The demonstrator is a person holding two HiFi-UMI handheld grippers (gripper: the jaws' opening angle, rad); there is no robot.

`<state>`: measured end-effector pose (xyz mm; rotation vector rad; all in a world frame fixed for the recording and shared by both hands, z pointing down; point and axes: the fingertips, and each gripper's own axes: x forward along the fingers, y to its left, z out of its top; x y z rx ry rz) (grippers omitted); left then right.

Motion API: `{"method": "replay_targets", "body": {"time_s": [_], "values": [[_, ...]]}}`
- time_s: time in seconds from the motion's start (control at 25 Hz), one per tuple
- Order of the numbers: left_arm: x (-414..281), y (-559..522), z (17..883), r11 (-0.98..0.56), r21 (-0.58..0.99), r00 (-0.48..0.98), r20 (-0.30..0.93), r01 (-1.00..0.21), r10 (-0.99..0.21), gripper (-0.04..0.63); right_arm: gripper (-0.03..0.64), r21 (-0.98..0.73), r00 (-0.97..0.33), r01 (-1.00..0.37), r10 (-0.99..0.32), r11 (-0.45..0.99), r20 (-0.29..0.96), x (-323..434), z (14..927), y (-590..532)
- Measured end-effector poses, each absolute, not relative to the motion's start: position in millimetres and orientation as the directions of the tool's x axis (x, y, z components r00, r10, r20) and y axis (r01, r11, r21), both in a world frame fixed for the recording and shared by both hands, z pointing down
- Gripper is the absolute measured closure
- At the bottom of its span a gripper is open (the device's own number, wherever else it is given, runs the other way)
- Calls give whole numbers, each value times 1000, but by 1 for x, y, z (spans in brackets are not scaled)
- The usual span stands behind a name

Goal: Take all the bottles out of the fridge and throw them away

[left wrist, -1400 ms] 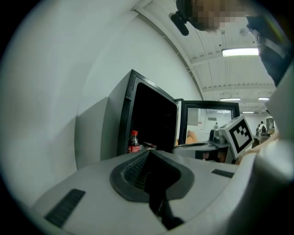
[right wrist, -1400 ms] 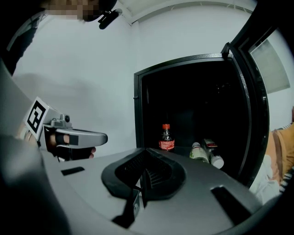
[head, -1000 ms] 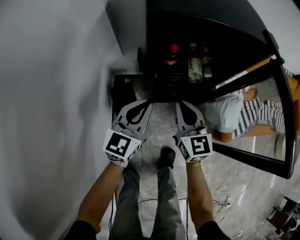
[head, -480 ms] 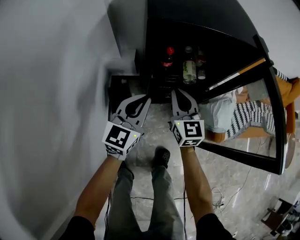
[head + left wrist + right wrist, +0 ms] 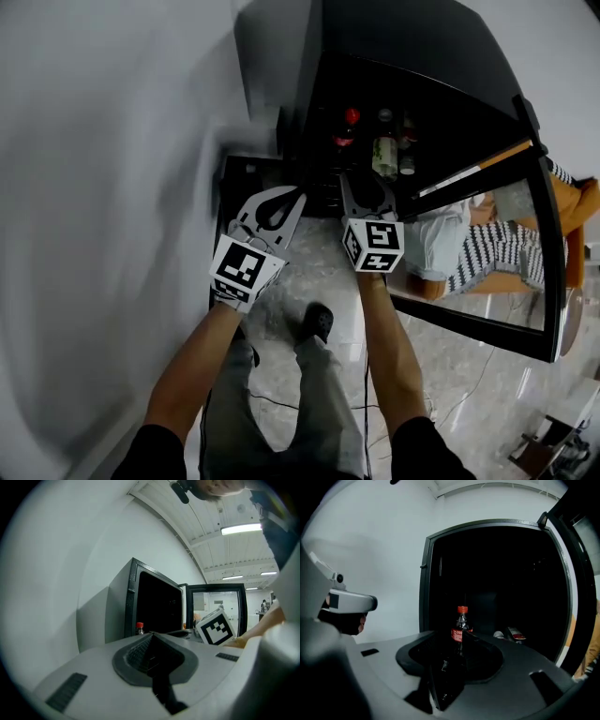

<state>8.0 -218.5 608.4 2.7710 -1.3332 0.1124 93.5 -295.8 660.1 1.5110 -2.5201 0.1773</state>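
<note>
Pale marble floor [image 5: 309, 272] runs up to a black fridge [image 5: 412, 56] set against a white wall [image 5: 112, 187], its glass door [image 5: 525, 272] swung open; a red-capped bottle [image 5: 348, 127] stands toward the left edge of the fridge shelf, a green-labelled bottle [image 5: 383, 150] just beside it; the left gripper [image 5: 296, 195] is clenched on nothing; the right gripper [image 5: 364, 178] points at the red-capped bottle, jaws opening, nothing between them.

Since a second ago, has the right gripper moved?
Yes: the right gripper has advanced toward the fridge, closer to the red-capped bottle; its jaws are opening, nothing between them.
</note>
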Motion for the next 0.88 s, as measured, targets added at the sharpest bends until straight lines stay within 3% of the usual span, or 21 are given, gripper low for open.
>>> {"method": "replay_targets", "body": {"time_s": [0.16, 0.24, 0.88], "values": [[2, -229, 607, -616, 6, 614, 82, -788, -785, 589, 352, -15, -435, -896, -870, 444, 233, 88, 668, -323], [-1, -234, 607, -613, -3, 611, 77, -790, -788, 589, 319, -10, -424, -901, -875, 434, 233, 85, 673, -336], [-6, -276, 634, -579, -17, 577, 56, -815, -815, 589, 299, -29, -413, -908, -882, 418, 227, 70, 707, -412]]}}
